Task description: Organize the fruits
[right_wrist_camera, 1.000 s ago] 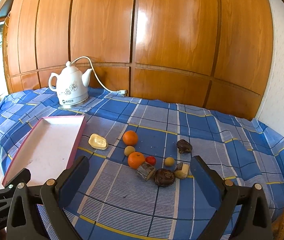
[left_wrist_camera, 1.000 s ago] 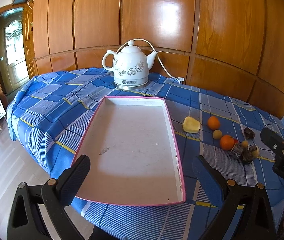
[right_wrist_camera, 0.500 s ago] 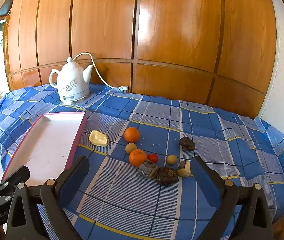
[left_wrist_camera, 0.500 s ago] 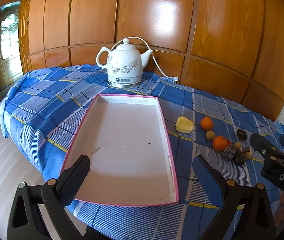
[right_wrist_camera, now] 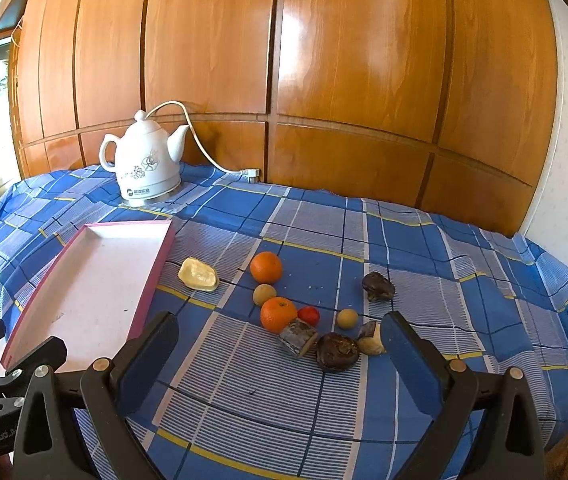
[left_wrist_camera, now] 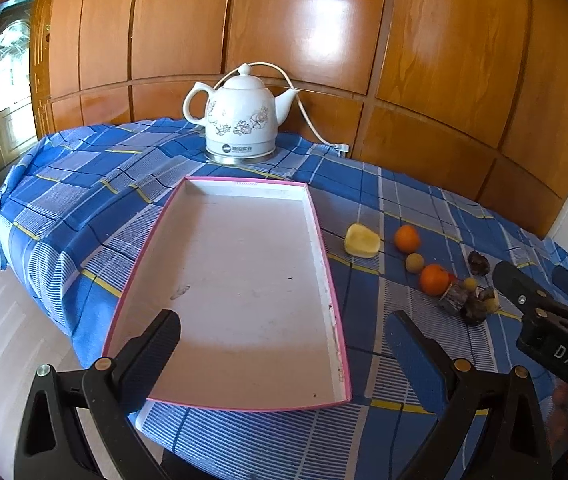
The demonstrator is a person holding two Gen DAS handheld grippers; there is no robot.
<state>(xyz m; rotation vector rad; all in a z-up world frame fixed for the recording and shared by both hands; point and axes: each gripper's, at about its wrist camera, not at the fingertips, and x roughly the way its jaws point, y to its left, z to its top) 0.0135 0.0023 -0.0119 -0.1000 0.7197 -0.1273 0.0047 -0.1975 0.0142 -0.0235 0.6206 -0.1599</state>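
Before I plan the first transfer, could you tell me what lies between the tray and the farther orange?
In the right wrist view, only the pale yellow fruit piece lies between tray and farther orange; otherwise bare tablecloth.

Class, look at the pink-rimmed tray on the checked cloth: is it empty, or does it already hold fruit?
Empty. The tray shows only its bare white floor with faint marks; the oranges and other pieces lie on the cloth beside it.

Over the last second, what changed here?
Only the viewpoints shifted: both grippers, left and right, drifted slightly, fingers open and empty. The tray is still bare; the fruits and kettle have not moved.
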